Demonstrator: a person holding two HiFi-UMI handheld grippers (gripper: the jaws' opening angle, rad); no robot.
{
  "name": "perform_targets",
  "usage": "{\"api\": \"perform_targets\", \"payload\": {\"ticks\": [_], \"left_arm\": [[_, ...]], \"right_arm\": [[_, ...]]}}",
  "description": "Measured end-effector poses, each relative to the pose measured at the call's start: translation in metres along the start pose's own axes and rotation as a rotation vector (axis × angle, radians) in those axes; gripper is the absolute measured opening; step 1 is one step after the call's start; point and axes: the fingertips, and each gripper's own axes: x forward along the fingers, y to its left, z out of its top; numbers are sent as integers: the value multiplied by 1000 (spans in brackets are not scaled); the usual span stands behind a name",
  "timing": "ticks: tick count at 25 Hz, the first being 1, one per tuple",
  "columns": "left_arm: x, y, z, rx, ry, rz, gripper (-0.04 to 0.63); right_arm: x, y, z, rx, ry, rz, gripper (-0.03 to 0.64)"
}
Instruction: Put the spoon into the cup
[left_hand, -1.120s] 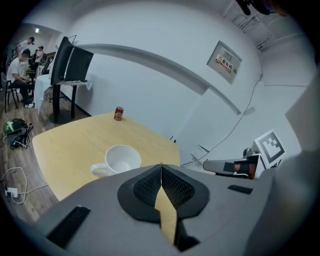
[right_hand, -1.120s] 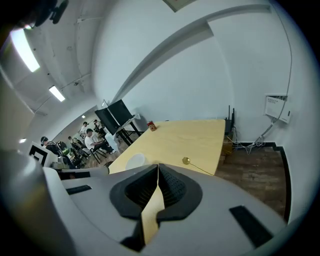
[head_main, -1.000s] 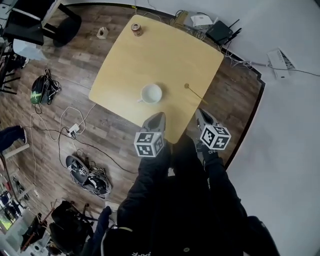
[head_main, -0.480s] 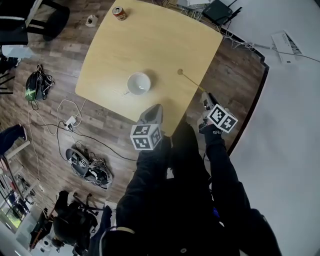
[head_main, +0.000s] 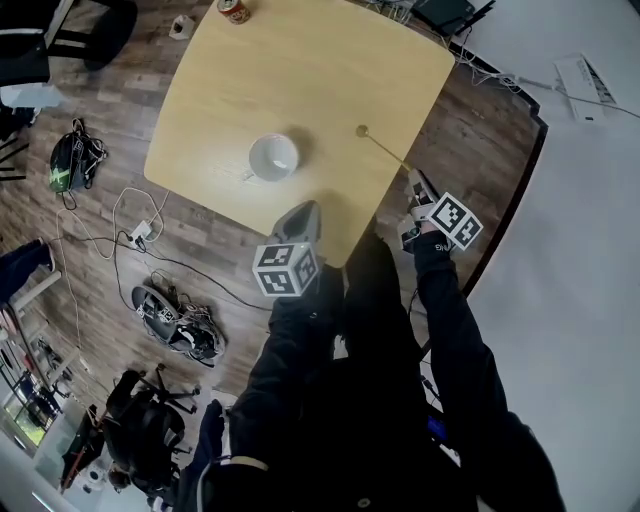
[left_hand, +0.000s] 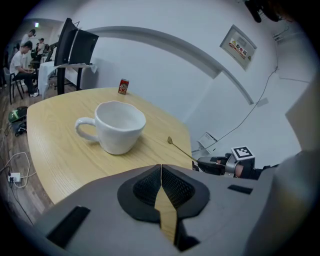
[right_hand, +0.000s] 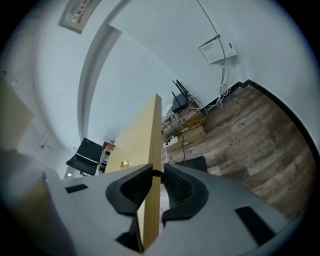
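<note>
A white cup (head_main: 273, 157) (left_hand: 119, 125) stands upright and empty mid-table. The thin gold spoon (head_main: 385, 150) (left_hand: 181, 148) lies to its right, bowl (right_hand: 123, 164) on the wood, handle running out to the table's right edge. My right gripper (head_main: 412, 180) (right_hand: 156, 173) is rolled on its side at that edge. Its jaws are closing with the handle's end between the tips, and a gap still shows. My left gripper (head_main: 303, 212) (left_hand: 161, 170) hovers shut and empty at the near edge, short of the cup.
The light wooden table (head_main: 300, 70) carries a red can (head_main: 233, 9) (left_hand: 123, 86) at its far corner. Cables, shoes (head_main: 170, 335) and a bag (head_main: 65, 165) lie on the wood floor to the left. Routers (head_main: 445, 12) sit behind the table. Seated people (left_hand: 22, 60) are in the background.
My right gripper has rolled over and moved in to the spoon handle's end at the table edge. My left gripper has sunk slightly. Cup and spoon have not moved.
</note>
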Motion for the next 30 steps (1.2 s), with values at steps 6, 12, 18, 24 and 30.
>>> {"api": "perform_targets", "payload": {"ticks": [6, 12, 18, 24, 30], "left_arm": [[-11, 0, 7, -25, -20, 3, 35], [-22, 4, 26, -32, -63, 13, 35], [-41, 9, 46, -28, -119, 21, 34], [-58, 23, 58, -47, -160, 43, 35], [-73, 40, 58, -82, -186, 70, 34]], "right_arm": [[-17, 41, 11, 36, -38, 166, 37], [-30, 82, 21, 16, -59, 252, 25], [-43, 142, 18, -48, -36, 359, 25], [-50, 210, -8, -193, 62, 439, 25], [-29, 243, -47, -394, 182, 371, 25]]}}
